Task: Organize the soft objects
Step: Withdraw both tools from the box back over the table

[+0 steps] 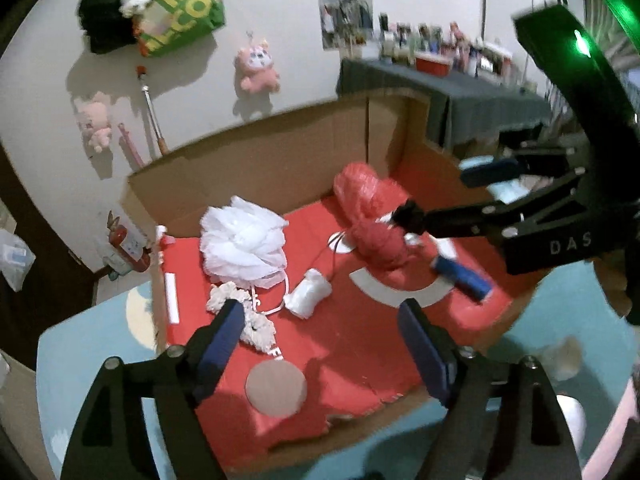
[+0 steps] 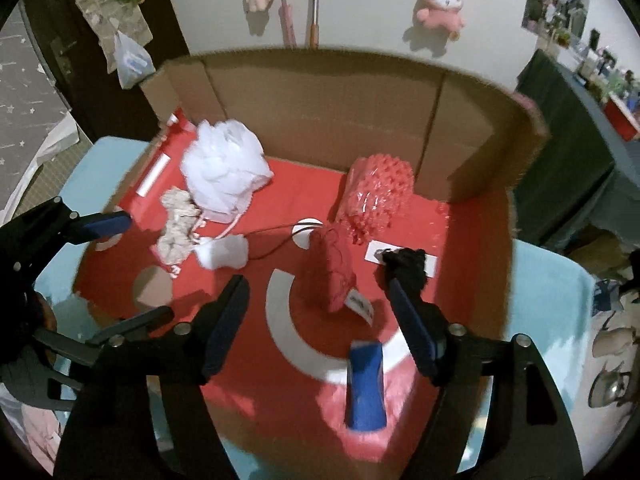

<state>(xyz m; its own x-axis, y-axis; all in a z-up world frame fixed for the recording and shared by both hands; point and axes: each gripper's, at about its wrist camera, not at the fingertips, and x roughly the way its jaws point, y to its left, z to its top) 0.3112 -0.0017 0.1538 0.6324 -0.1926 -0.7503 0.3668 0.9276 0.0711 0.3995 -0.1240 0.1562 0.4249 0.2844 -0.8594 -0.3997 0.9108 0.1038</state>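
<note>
Lining cardboard tray, red sheet, white wall

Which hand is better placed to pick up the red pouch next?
Right. Its open tongs already point at the red pouch, which sits just ahead between the fingertips. The left tongs are also open but face the white pouf and cream scrunchie, farther from the pouch.

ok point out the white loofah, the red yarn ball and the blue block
white loofah (image 2: 224, 170), right wrist view, middle of the mesh puff
red yarn ball (image 2: 329, 270), right wrist view, its front side
blue block (image 2: 366, 386), right wrist view, top face
</note>
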